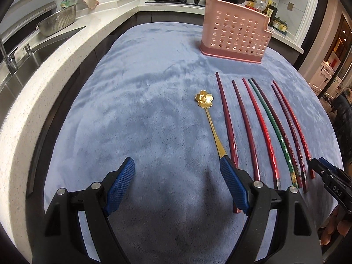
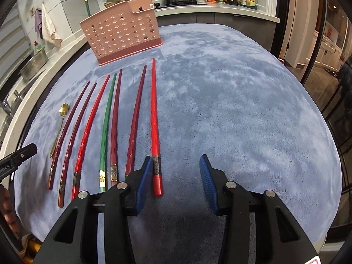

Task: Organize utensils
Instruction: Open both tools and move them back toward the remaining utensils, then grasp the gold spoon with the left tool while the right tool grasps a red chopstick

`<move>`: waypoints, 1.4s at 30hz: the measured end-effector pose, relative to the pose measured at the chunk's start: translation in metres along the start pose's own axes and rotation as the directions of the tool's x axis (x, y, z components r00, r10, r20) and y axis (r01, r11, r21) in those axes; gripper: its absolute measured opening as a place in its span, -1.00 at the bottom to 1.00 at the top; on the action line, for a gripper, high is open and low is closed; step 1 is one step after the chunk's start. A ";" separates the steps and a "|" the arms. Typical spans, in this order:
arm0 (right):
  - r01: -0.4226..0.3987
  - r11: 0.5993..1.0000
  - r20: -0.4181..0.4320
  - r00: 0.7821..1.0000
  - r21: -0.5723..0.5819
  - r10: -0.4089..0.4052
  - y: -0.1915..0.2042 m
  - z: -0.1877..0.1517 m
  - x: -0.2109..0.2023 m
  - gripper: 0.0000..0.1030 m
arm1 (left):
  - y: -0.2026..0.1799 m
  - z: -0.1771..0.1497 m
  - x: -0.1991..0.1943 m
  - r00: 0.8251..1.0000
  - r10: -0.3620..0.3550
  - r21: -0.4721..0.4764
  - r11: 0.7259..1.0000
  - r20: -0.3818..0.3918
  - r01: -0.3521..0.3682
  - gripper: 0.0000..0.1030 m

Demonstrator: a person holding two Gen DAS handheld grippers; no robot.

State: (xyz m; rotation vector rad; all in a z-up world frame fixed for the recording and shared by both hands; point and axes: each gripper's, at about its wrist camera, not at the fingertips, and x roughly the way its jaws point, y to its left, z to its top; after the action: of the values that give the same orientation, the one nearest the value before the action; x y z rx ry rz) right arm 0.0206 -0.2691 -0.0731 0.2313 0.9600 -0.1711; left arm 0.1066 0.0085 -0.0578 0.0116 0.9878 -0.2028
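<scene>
- Landmark: pink holder [image 1: 236,30], upright at the far end of the blue cloth [image 1: 143,88]. One green chopstick [image 2: 86,3] stands in it.
- Seven chopsticks [image 2: 110,118] lie side by side on the cloth, nearer than the holder, tips toward it, butt ends toward the grippers.
- Gold spoon [image 1: 208,114] lies on the sink side of the row, flower bowl toward the holder, handle toward the left gripper.
- Left gripper [image 1: 176,165]: jaws wide apart, nothing held. It hangs over bare cloth well short of the holder. Its right finger covers the spoon's handle end; contact cannot be told.
- Right gripper [image 2: 176,162]: jaws partly apart, nothing clamped. The end red chopstick [image 2: 155,118], farthest from the spoon, lies just inside the left finger [image 2: 144,182], its butt between the jaws. The right finger stands clear of it.
- Each gripper's tip shows at the edge of the other's view, so the two sit near each other, the row between them.
- Open room: broad bare cloth to the right of the row and between the row and the holder.
- Edges: white counter [image 1: 28,101] with sink [image 1: 19,66] runs along the cloth's left side; stove counter runs behind the holder.
</scene>
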 end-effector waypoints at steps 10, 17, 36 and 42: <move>-0.008 0.999 -0.006 1.000 -0.036 0.007 0.006 -0.004 0.002 -0.49 | -0.006 -0.004 0.002 1.000 -0.005 0.024 1.000 -0.010 0.005 0.49; -0.009 0.998 -0.013 1.000 -0.064 0.008 0.013 -0.007 0.006 -0.67 | -0.009 -0.002 0.006 1.000 -0.009 0.031 0.999 -0.022 0.009 0.49; -0.010 0.997 -0.005 1.000 -0.071 0.010 0.015 -0.006 0.007 -0.84 | -0.028 0.006 0.041 0.999 0.020 0.082 0.996 -0.043 -0.016 0.34; -0.012 0.997 -0.005 1.000 -0.071 0.011 0.015 -0.006 0.008 -0.84 | -0.034 0.004 0.038 1.000 -0.005 0.115 0.993 -0.025 0.007 -0.20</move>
State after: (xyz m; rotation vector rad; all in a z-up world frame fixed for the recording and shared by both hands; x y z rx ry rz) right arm 0.0234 -0.2537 -0.0811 0.1717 0.9676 -0.1257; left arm 0.1240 -0.0313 -0.0841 0.1168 0.9994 -0.2656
